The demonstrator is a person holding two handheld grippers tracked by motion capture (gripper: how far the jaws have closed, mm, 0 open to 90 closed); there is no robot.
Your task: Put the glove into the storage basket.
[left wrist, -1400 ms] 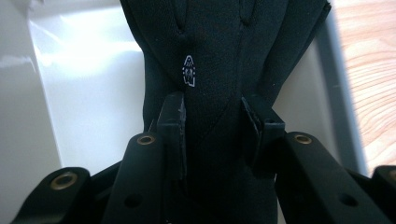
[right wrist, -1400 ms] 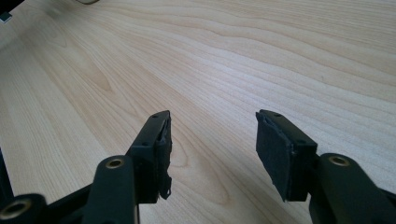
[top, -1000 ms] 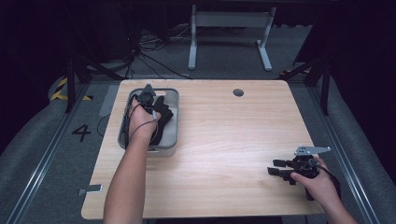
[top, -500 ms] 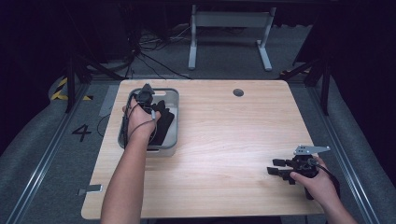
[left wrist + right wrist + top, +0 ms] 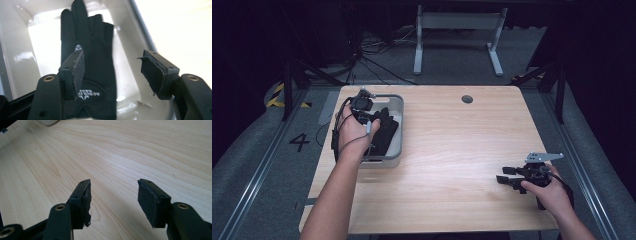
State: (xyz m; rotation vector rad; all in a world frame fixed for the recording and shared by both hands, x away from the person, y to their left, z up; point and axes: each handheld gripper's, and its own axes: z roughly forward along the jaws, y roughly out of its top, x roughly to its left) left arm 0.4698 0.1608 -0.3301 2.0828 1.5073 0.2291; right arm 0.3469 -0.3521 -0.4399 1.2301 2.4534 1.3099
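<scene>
A black glove (image 5: 90,50) with a white logo lies flat on the floor of a grey bin (image 5: 399,107) at the table's left. My left gripper (image 5: 113,62) hovers above it, pointing down into the bin (image 5: 15,50). Its jaws have just been opening and now stand wide, with nothing pressed between the pads. The glove (image 5: 387,131) shows below the gap. From above, the left gripper (image 5: 371,119) is over the bin's far left part. My right gripper (image 5: 503,175) rests low at the table's right front, open (image 5: 113,187), with bare wood between its pads.
The wooden table (image 5: 452,150) has a round cable hole (image 5: 467,99) near its far edge. A corner of the bin (image 5: 47,122) shows at the top of the right gripper view. Beyond the table are a desk frame (image 5: 457,30) and cables on grey floor.
My left hand has lifted and drawn back toward the bin's far left, off the glove that stays in the bin. The right hand has not moved.
</scene>
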